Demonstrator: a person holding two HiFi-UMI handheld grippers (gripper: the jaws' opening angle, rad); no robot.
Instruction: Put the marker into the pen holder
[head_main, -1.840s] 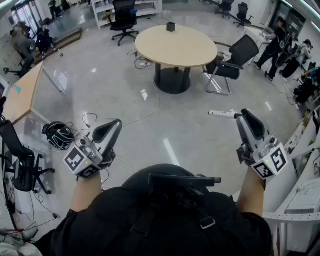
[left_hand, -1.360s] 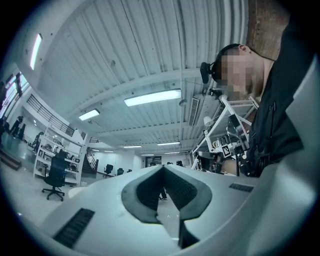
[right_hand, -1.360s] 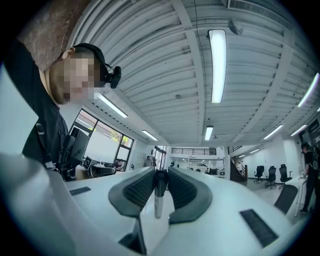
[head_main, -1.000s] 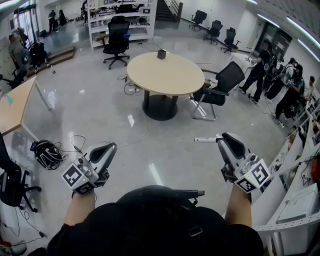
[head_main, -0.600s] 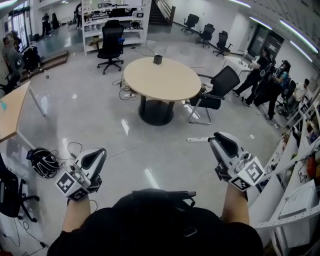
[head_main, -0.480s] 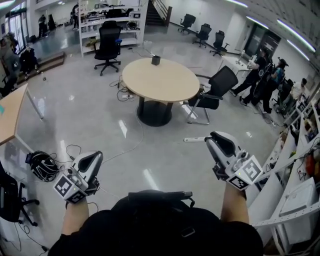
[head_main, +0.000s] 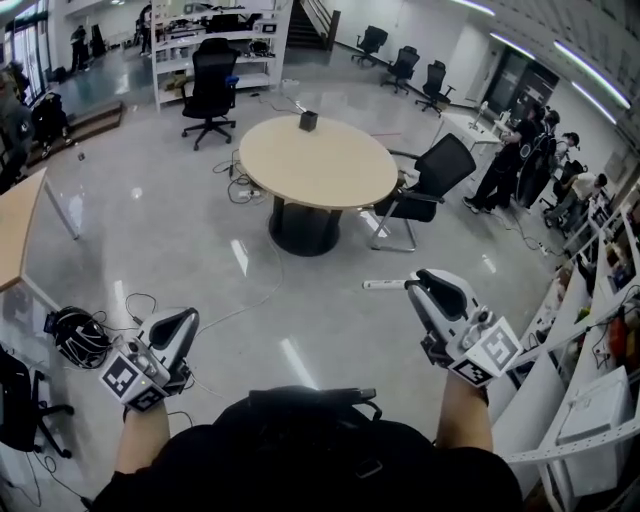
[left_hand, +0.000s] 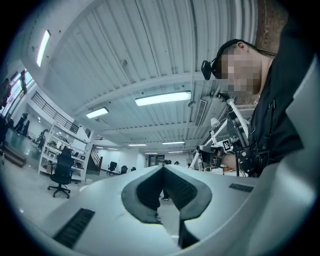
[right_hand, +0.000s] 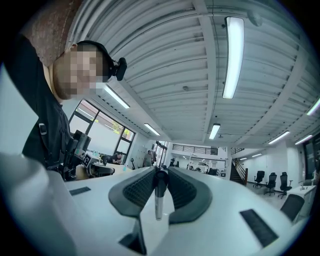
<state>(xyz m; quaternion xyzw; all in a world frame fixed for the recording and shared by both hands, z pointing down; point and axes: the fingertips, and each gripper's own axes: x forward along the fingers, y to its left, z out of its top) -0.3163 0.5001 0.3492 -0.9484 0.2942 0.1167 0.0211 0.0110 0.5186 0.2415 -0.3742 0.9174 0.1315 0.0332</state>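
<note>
A small dark pen holder (head_main: 308, 121) stands at the far edge of a round wooden table (head_main: 320, 170) across the room. My right gripper (head_main: 412, 289) is shut on a white marker (head_main: 384, 285), which sticks out to the left of its jaws. In the right gripper view the marker (right_hand: 159, 200) hangs pinched between the pads, dark cap up, at the gripper's (right_hand: 160, 173) tips. My left gripper (head_main: 186, 321) is held low at the left; its jaws (left_hand: 163, 168) meet at the tips with nothing between them. Both grippers are far from the table.
A black office chair (head_main: 436, 172) stands at the table's right side, another (head_main: 211, 78) behind it. Cables and a black helmet (head_main: 76, 336) lie on the floor at left. Several people (head_main: 510, 165) stand at right. White desks (head_main: 590, 410) line the right edge.
The head view has tilted up and shows more of the room. Both grippers sit lower in the picture, the left one drifting to the lower left. The marker stays held.
</note>
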